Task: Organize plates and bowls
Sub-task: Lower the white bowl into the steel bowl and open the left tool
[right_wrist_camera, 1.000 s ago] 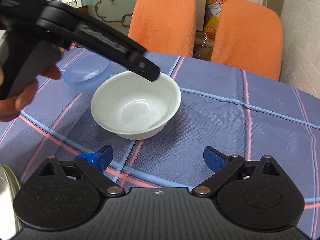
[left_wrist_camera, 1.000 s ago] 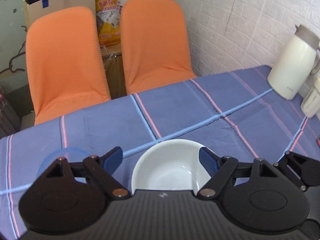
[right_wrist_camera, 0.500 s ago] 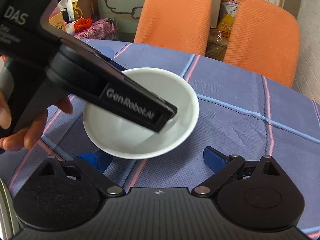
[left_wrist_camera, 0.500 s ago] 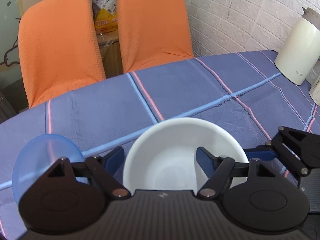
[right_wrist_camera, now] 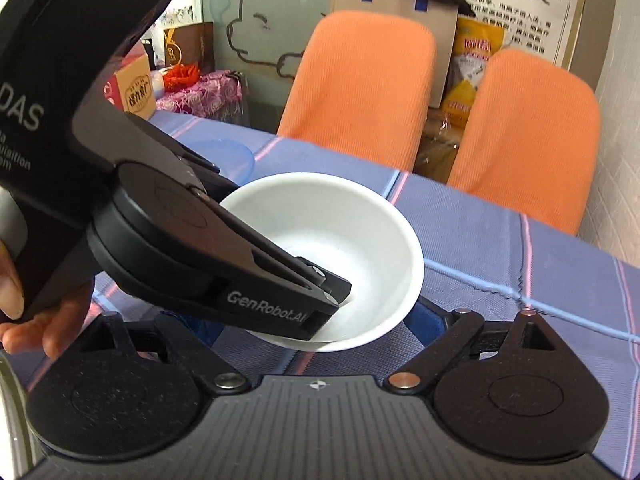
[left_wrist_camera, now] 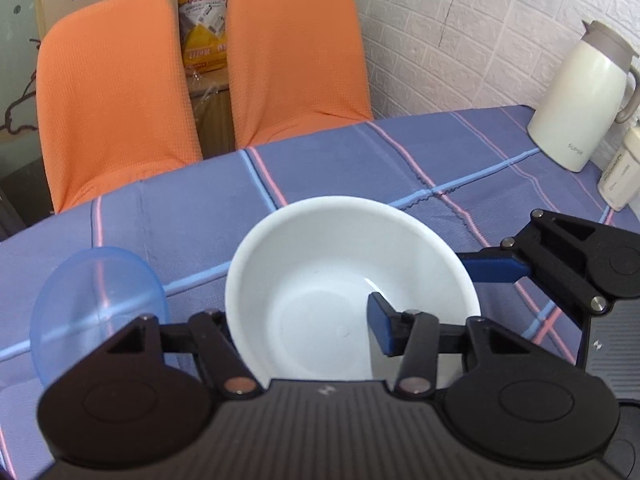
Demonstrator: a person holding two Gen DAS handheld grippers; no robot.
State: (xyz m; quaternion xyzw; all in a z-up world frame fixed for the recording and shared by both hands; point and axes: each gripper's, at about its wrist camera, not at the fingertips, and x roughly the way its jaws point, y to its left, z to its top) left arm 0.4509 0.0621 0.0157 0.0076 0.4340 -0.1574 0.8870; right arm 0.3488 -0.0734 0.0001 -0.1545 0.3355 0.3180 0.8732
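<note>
On the round table [left_wrist_camera: 340, 168] with its blue checked cloth, two orange chairs [left_wrist_camera: 116, 92] stand at the far edge and a white jug [left_wrist_camera: 580, 96] near the brick wall. Nearer me sits the white bowl [left_wrist_camera: 320, 280], lifted and tilted toward my left gripper [left_wrist_camera: 304, 320]: one blue pad [left_wrist_camera: 380, 328] lies inside the bowl against its wall, while the other finger is hidden behind the rim, so the gripper is clamped on the bowl's near wall. From the right wrist camera the bowl [right_wrist_camera: 360, 232] is clear of the cloth, held by the left gripper [right_wrist_camera: 320, 308]. My right gripper [right_wrist_camera: 316, 328] waits just beside and below the bowl, its fingers spread apart; one blue pad [left_wrist_camera: 492, 268] sits close to the bowl's right rim without gripping it. A clear blue bowl [left_wrist_camera: 96, 300] rests on the cloth to the left, near the white one. Half a second ago the left fingers straddled the bowl openly; a second ago it sat flat on the table.
</note>
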